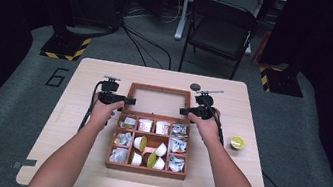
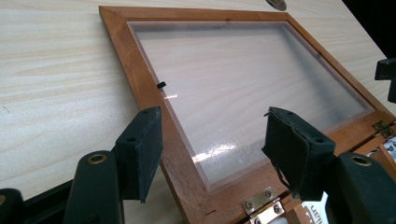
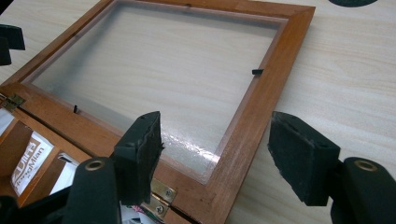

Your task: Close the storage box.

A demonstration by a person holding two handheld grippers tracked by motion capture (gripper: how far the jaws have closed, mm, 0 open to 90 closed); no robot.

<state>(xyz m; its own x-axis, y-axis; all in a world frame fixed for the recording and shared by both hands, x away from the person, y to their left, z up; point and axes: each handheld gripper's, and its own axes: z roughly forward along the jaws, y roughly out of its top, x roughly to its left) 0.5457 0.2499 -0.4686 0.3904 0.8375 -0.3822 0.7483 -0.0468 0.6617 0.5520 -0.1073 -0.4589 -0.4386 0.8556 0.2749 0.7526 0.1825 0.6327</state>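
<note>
Lying flat on the table, the lid of the wooden box is folded back on its hinges, clear pane up, between the two tongs. Left gripper straddles the lid's side rail near a hinge, jaws apart, pads not pressing the wood. Right gripper straddles the opposite rail the same way, jaws apart, nothing clamped. Box compartments sit just behind both tongs, toward the person; cups and wrapped packets inside, labels too small to read. In the gripper views the box is cut off at the bottom edge. Lime half sits well off to the right gripper's outer side. Dark round thing beyond the lid, unclear what.
</note>
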